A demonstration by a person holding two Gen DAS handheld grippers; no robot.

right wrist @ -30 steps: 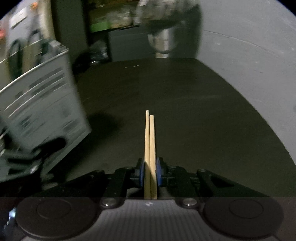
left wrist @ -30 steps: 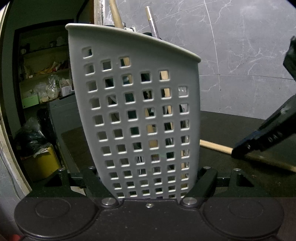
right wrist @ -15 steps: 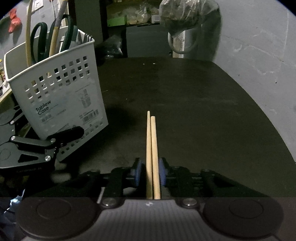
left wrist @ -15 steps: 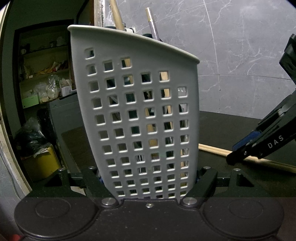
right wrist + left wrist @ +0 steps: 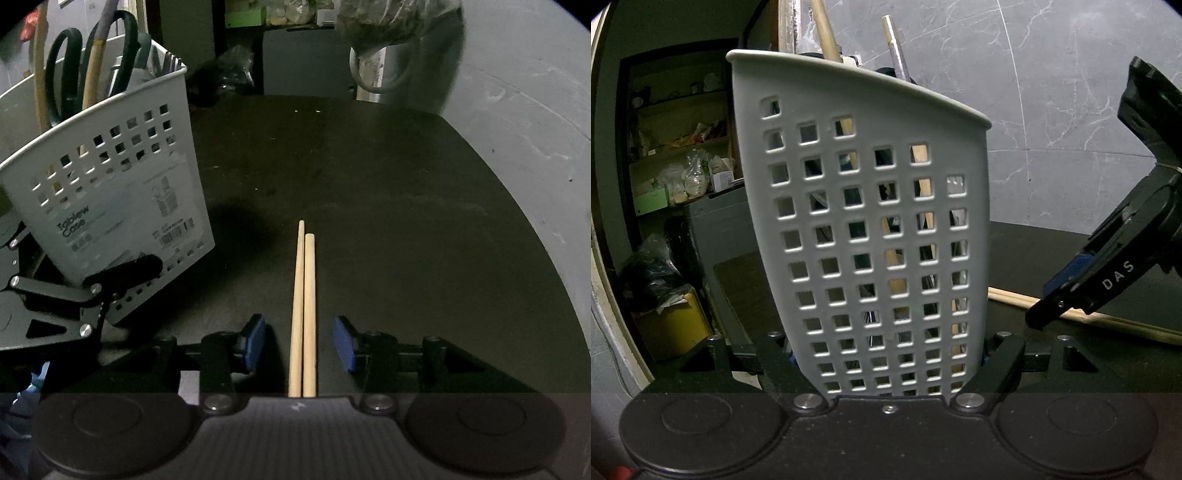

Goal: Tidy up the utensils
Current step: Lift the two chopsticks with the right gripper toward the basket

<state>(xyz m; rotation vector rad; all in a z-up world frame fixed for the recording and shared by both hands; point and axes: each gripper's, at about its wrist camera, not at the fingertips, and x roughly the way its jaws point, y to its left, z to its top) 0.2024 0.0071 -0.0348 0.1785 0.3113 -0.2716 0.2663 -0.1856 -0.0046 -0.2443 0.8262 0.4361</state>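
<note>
Chopsticks [image 5: 303, 314] lie side by side on the dark table [image 5: 369, 184], between the blue pads [image 5: 254, 343] of the right gripper [image 5: 300, 341] — its jaws have just been opening and stand clear of the wood on both sides. Left of the chopsticks, the left gripper [image 5: 890, 363] clamps the base of a white perforated basket [image 5: 864, 229], tilted — scissors [image 5: 68, 74] and wooden handles [image 5: 90, 77] stick up from it.

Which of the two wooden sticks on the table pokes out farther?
The left chopstick reaches farther; its tip lies past the tip of the right chopstick beside it on the dark table.
</note>
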